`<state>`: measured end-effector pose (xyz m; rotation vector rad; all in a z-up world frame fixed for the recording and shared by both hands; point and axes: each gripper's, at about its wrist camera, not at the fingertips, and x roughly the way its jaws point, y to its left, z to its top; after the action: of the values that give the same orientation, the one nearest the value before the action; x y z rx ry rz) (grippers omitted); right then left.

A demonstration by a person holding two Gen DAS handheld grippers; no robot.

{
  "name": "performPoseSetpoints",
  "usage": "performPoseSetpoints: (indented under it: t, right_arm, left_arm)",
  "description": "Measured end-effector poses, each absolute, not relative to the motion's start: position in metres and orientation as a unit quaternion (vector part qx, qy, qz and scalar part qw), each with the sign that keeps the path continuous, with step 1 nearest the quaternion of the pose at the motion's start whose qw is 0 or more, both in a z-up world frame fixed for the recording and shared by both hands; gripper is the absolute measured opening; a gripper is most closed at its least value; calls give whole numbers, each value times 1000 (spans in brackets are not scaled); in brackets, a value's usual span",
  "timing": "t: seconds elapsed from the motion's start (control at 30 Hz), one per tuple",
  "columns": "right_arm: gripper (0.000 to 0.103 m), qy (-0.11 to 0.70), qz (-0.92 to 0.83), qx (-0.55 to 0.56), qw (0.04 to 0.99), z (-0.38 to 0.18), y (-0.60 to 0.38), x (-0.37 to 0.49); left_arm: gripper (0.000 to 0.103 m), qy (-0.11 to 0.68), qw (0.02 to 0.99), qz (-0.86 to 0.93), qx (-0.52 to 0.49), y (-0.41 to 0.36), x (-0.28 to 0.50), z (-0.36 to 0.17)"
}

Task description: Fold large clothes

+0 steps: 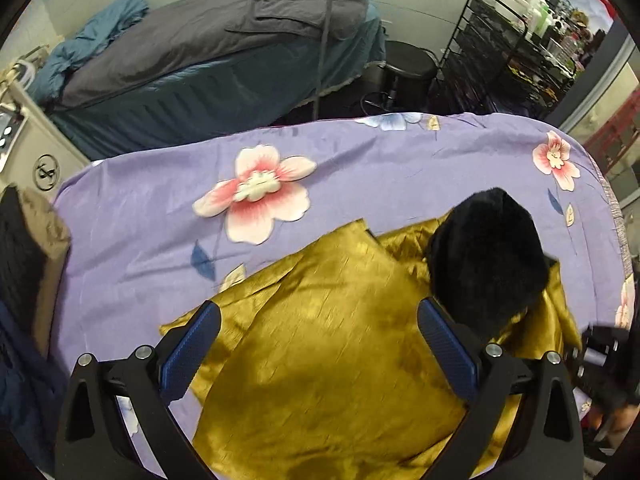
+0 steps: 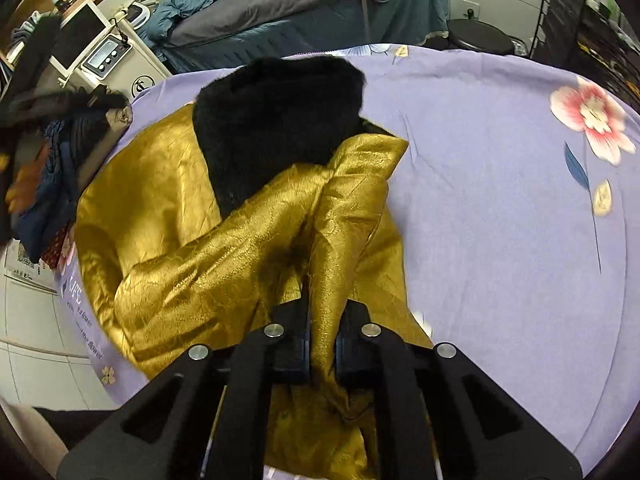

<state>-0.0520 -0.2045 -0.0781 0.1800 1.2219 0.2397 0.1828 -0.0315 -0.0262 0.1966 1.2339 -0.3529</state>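
Gold satin is what we're dealing with, a big shiny robe point(image 1: 328, 344) with a black fur collar point(image 1: 486, 256), lying on the lilac flowered sheet point(image 1: 160, 208) that covers the table. From the left wrist view the robe sits against the near edge, spreading from about the middle toward the right side, with the collar pointing at the far edge. Our right gripper point(image 2: 322, 344) has its jaws pinched almost fully together on a ridge of the gold cloth, which stands up between the pads and runs forward in a raised fold beside the collar. Our left gripper point(image 1: 320, 344) is wide open, hanging over the flat part of the robe with both blue pads point(image 1: 192, 344) clear of the cloth, so it's holding nothing. We'd guess we're at the start of a fold, one side gripped and the other not yet. Stuff that could go wrong: satin is slippery, so that bunched ridge could slide out of the right pads if we pull hard. Pulling one-handed would drag the whole robe sideways rather than fold it, since nothing pins the other side. The heavy collar may flop and twist the fold. And the sheet itself looks loose, so a low left grab could catch it too.
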Motion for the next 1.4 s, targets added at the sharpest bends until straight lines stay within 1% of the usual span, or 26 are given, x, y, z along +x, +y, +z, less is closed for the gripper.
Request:
performPoseSetpoints:
  t: [0.13,0.23,0.33,0.53,0.6,0.67,0.73,0.77,0.8,0.87,0.93,1.0,1.07,1.17,1.2,1.27,1.33,1.37,1.4]
  right_arm:
    - [8,572,94,75,812,-78,-193,-99]
    - [8,566,83,47,819,-73,-186,-135]
    - [8,569,74,71,816,-73,-184,-149]
    - [8,571,33,120,811,-76,-191,-161]
    - [8,570,26,129,811,-76,-193,-161]
    - [8,572,19,137,809,-75,-195,-158]
    - [8,571,13,145,808,-75,-195,-159]
    - [8,571,10,148,808,-75,-194,-159]
    - [8,570,7,152,807,-75,-194,-159]
    - [8,569,4,159,807,-75,-197,-165]
    - [8,569,1,165,806,-77,-202,-170]
    - [8,573,2,166,803,-80,-202,-170]
    - [8,573,0,168,802,-82,-204,-168]
    - [8,573,-3,181,799,-83,-207,-167]
    - [8,573,-4,181,799,-83,-206,-167]
    - [8,575,-5,176,799,-83,-205,-167]
    - [8,577,-6,173,798,-83,-204,-166]
    - [8,577,-7,173,799,-83,-204,-166]
    - [8,576,-8,173,799,-83,-204,-165]
  left_arm:
    - [97,589,778,-196,100,-62,207,-39]
    - [97,598,756,-218,151,-100,223,-60]
    - [97,607,731,-238,203,-130,234,-84]
    - [97,626,610,-375,309,-213,229,-136]
    - [97,612,575,-391,377,-237,222,-158]
    - [94,622,545,-396,400,-248,220,-179]
    - [93,629,525,-399,412,-254,221,-194]
    - [90,627,520,-401,418,-256,223,-198]
    - [88,631,522,-408,404,-255,228,-197]
    - [73,647,544,-412,341,-249,253,-185]
    - [72,651,580,-406,274,-234,284,-168]
    - [73,652,582,-412,258,-223,294,-163]
    - [74,658,539,-433,299,-226,280,-173]
    - [76,634,479,-452,406,-230,235,-196]
    - [76,631,466,-459,418,-232,222,-203]
    - [77,633,450,-482,405,-241,201,-208]
    - [77,621,452,-485,417,-247,190,-209]
    - [76,614,452,-478,436,-251,183,-212]
    - [73,612,453,-476,440,-253,180,-211]
